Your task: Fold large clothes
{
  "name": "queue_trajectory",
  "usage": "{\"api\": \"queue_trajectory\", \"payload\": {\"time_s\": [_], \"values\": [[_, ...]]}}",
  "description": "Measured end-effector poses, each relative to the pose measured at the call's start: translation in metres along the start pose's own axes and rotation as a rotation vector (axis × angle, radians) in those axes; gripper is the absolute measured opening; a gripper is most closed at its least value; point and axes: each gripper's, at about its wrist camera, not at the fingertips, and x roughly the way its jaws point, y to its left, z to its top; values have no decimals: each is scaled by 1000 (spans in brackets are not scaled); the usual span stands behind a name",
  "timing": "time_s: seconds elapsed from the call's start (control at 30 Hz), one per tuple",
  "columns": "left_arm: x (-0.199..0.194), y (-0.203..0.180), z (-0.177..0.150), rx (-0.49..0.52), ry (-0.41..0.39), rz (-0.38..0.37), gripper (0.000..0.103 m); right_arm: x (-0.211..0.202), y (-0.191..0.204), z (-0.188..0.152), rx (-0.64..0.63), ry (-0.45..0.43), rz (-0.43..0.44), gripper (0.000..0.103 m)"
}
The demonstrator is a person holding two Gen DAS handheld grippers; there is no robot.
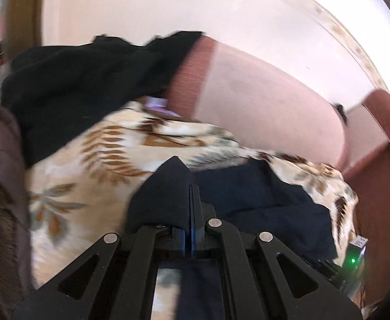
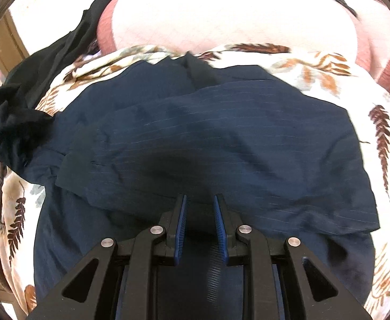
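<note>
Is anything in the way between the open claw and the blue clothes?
Nothing visible. The right claw is open just above the navy pinstriped garment, with only air between. The black garment lies off to the left.

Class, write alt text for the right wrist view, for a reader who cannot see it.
The right gripper hangs open above a navy pinstriped garment spread over a leaf-print bedcover. A black garment lies bunched at the left.

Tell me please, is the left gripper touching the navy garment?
Touching. The left wrist view shows the left gripper shut on a fold of the navy garment, the cloth draped over one finger.
</note>
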Motion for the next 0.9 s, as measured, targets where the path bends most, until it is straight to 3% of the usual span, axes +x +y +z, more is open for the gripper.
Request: {"api": "queue_trajectory", "payload": {"time_s": [0.27, 0.5, 0.83, 0.9], "values": [[21, -92, -33, 98, 59, -91, 0, -16, -63, -14, 31, -19, -71, 21], [61, -150, -65, 146, 159, -116, 0, -16, -109, -31, 73, -13, -92, 21], [144, -165, -131, 167, 397, -49, 1, -3, -122, -45, 81, -9, -65, 21], [144, -160, -136, 163, 406, -52, 2, -3, -122, -45, 81, -12, -62, 21]]}}
